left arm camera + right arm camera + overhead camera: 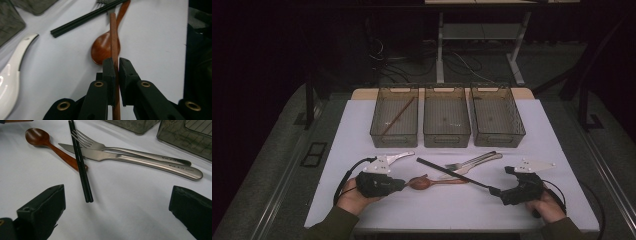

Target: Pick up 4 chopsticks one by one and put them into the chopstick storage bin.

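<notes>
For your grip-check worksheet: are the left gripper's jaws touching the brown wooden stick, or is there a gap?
Touching. The left gripper view shows the left gripper with both jaws closed against the brown wooden stick, which runs up between them above the wooden spoon.

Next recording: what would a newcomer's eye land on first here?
The left gripper, shut on a thin brown wooden chopstick above the reddish-brown wooden spoon. Mid-table lies crossed cutlery: black chopsticks over a steel fork and knife. Three grey mesh bins line the far edge.
</notes>
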Action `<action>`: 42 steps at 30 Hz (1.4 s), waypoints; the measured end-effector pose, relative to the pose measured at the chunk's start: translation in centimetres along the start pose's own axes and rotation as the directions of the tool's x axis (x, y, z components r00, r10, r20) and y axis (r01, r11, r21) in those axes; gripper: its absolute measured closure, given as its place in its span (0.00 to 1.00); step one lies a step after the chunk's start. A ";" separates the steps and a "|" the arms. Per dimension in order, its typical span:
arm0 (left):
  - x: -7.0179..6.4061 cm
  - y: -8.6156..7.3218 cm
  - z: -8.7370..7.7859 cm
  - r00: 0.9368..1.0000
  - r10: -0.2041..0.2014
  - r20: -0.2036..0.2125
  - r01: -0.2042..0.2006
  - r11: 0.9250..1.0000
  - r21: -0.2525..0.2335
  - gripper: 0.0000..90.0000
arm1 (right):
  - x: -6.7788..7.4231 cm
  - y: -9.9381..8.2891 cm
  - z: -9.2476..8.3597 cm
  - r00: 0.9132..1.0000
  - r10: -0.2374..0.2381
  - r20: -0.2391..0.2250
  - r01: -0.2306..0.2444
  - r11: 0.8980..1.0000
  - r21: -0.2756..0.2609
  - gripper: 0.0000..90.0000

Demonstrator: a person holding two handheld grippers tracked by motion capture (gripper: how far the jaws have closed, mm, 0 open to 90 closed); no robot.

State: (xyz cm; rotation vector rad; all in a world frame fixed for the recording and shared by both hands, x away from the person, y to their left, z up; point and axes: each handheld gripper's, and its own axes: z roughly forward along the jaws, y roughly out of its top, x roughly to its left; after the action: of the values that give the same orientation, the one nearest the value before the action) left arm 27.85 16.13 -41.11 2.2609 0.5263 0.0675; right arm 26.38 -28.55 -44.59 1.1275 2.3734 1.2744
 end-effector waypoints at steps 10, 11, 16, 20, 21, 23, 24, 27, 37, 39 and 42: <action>1.5 1.0 -0.2 0.998 -0.043 -0.050 0.042 0.999 -0.020 0.92 | 0.0 0.0 0.0 1.000 -0.002 0.002 0.002 1.000 0.003 0.01; 1.7 1.0 -0.2 0.997 -0.048 -0.053 0.046 0.999 -0.023 0.92 | 0.0 0.0 0.0 1.000 -0.004 0.001 0.004 1.000 0.002 0.01; 2.4 1.7 -0.1 0.995 -0.064 -0.081 0.061 0.997 -0.040 0.92 | 0.0 0.0 0.1 1.000 0.001 0.002 -0.001 1.000 0.006 0.01; 3.1 2.3 -0.1 0.993 -0.070 -0.095 0.065 0.996 -0.055 0.92 | 0.0 0.0 0.1 1.000 -0.002 0.002 0.002 1.000 0.005 0.01; 3.3 2.4 -0.1 0.992 -0.071 -0.103 0.066 0.996 -0.058 0.92 | 0.0 0.0 0.1 1.000 -0.002 0.002 0.002 1.000 0.004 0.01; 3.6 2.7 -0.2 0.991 -0.076 -0.113 0.069 0.996 -0.064 0.92 | 0.1 0.0 0.1 1.000 0.002 0.000 -0.002 1.000 0.003 0.01; 3.8 2.9 -0.2 0.990 -0.080 -0.118 0.072 0.995 -0.068 0.92 | 0.0 0.0 0.1 1.000 -0.002 0.000 0.002 1.000 0.003 0.01; 4.3 3.3 -0.3 0.986 -0.090 -0.139 0.079 0.994 -0.079 0.92 | 0.0 0.0 0.1 1.000 -0.003 0.000 0.003 1.000 0.005 0.01; 5.9 4.9 -0.5 0.976 -0.116 -0.183 0.099 0.990 -0.101 0.93 | 0.0 0.0 0.1 1.000 -0.001 0.001 0.001 1.000 0.005 0.01; 6.1 5.3 -0.6 0.974 -0.119 -0.191 0.100 0.989 -0.110 0.93 | 0.0 -0.1 0.1 1.000 0.002 0.001 -0.002 1.000 0.004 0.01; 6.3 5.9 -0.8 0.973 -0.116 -0.200 0.094 0.989 -0.114 0.93 | 0.0 -0.1 0.1 1.000 0.004 0.000 -0.004 1.000 0.004 0.01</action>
State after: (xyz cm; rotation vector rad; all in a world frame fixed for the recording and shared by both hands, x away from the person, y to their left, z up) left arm 35.52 15.63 -37.09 2.1323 0.7351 0.2723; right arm 26.39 -28.50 -44.70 1.1334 2.3764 1.2711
